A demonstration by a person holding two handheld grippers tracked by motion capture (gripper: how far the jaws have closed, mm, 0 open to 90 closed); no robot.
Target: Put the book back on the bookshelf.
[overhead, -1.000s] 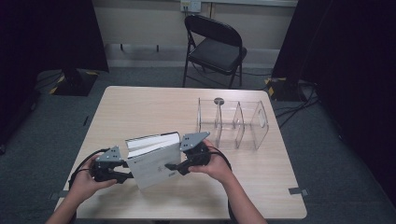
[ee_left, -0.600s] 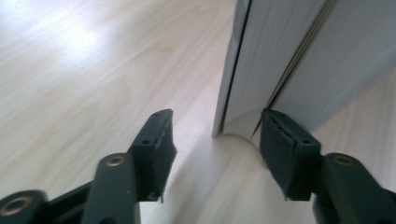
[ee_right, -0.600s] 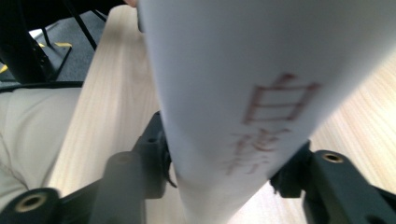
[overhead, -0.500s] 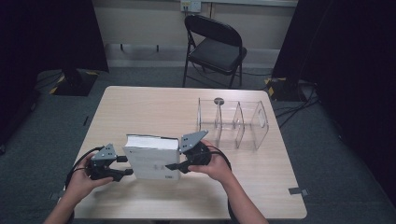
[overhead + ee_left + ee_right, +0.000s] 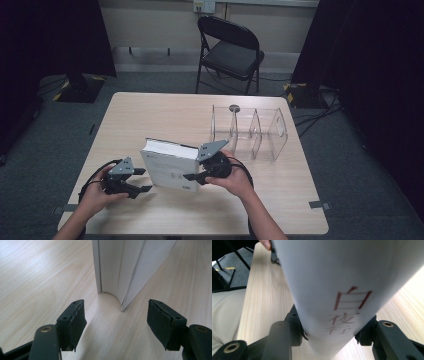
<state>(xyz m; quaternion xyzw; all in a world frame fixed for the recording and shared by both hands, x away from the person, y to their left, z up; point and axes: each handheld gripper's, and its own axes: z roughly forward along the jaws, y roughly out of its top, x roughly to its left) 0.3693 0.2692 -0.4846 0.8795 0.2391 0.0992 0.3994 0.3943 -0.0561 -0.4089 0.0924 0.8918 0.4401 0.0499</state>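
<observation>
High view: white book [image 5: 171, 167] upright on table [image 5: 165, 115], near-centre, spine end toward right gripper [image 5: 196, 175], page edges up and toward left gripper [image 5: 141, 181]. Clear divider rack [image 5: 250, 131] farther right, empty slots, well apart from book. Folding chair [image 5: 230, 45] beyond far edge.

Right gripper view: jaws clamped on book's spine, one pad each side of cover, red printed characters on spine between them. Grip low on spine, prob. so book can be held vertical and carried w/o flopping open. Jaws just closed down onto it.

Left gripper view: jaws apart, nothing between pads; book's fore-edge just ahead, near cover splayed a little away from page block, foot resting on wood. Left jaws just been opening, no thing between them. Left gripper beside book's left end, not touching, per high view. Prob. release after helping stand book up, staying near as a stop if book tips.

Judgement: step in hand = handover of book to right gripper alone, upright orientation matching rack slots. Next move likely lift and shift to far right toward rack; needs cover kept shut, since loose near cover could catch a divider. Risk: book pivoting in single spine grip, weight being out to left of pads.
</observation>
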